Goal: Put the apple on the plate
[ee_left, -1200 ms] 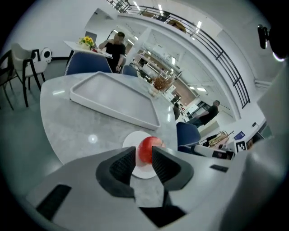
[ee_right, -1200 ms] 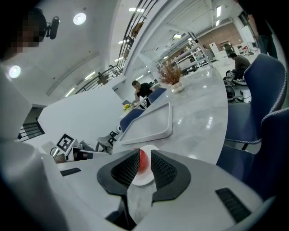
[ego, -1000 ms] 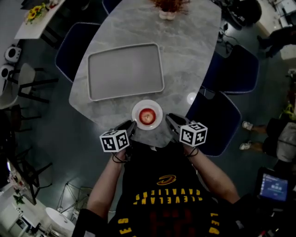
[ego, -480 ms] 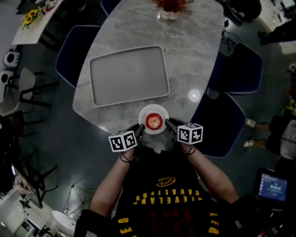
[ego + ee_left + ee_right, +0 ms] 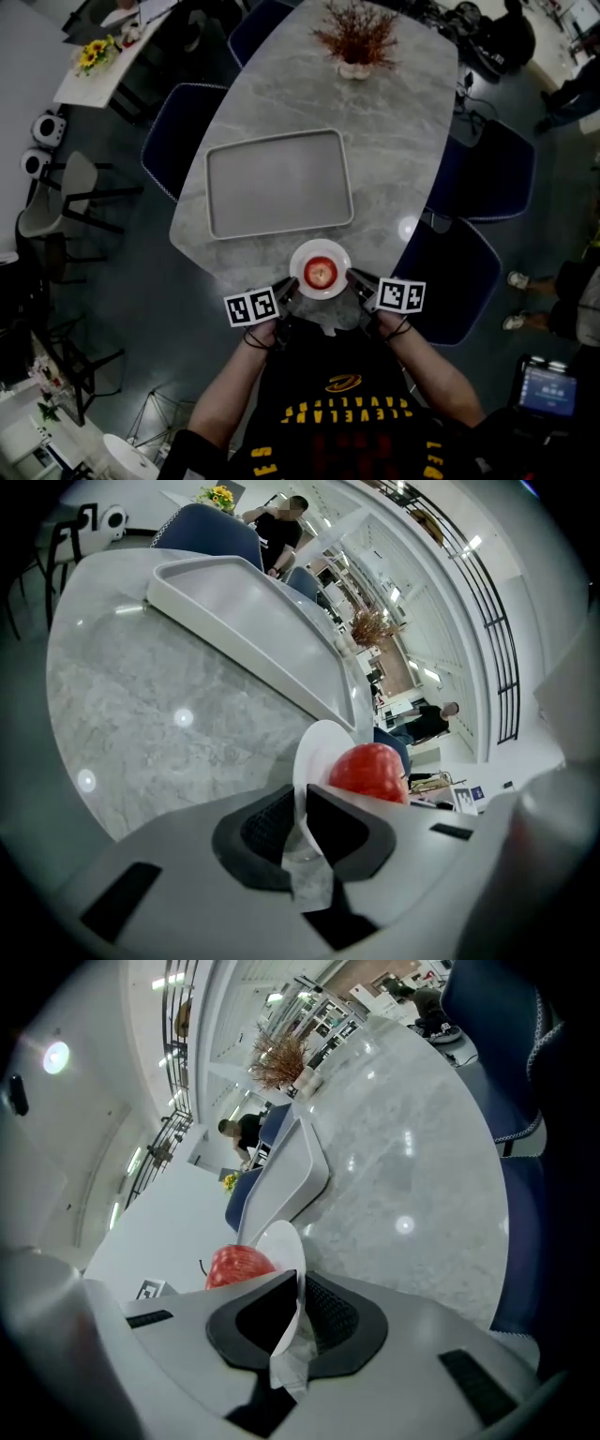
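Red apple sits on white plate at marble table's near edge. Left gripper and right gripper each clamp the plate's rim, on opposite sides.

Pretty roomy spot tbh. Big grey marble worktop with rounded corners, ceiling lights showing up on it as bright spots. Navy chairs are tucked in around it, one on the left and a couple on the right. The floor is dark grey and a bit glossy. Up in the far-left corner there's a white side table with yellow flowers, and a black-framed chair nearby. From low down the walls look pale and bright, with a dark railing up high.
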